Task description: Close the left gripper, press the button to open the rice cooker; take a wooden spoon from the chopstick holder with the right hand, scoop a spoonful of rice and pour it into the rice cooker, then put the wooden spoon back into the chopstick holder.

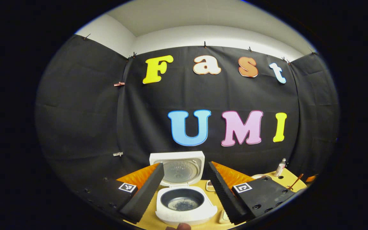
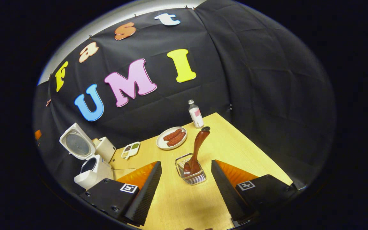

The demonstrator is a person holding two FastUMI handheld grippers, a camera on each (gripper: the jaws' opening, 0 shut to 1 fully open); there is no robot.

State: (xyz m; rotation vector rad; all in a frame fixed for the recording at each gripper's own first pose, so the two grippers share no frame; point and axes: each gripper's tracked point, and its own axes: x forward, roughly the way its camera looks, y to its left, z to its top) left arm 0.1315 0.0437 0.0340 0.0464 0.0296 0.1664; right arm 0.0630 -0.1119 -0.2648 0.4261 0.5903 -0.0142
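The white rice cooker [image 1: 187, 212] stands open just ahead of my left gripper [image 1: 185, 166], lid [image 1: 176, 166] tipped up and back. Its dark inner pot [image 1: 182, 199] holds a thin layer of grains at the bottom. The left gripper is open, fingers wide on either side of the cooker, touching nothing. The wooden spoon [image 2: 199, 145] stands bowl-down in the wire chopstick holder [image 2: 194, 177], handle leaning up and away. My right gripper [image 2: 186, 163] is open, the holder sitting a little ahead between its fingers, apart from both. The cooker [image 2: 93, 171] is at the far left there.
On the yellow table [image 2: 235, 143] are a plate of sausages [image 2: 172, 137], a small bottle [image 2: 195, 115] at the back, a small divided dish of grains [image 2: 130, 149] and a white box [image 2: 105, 148] behind the cooker. A person's fingertip [image 1: 179, 226] shows at the bottom edge.
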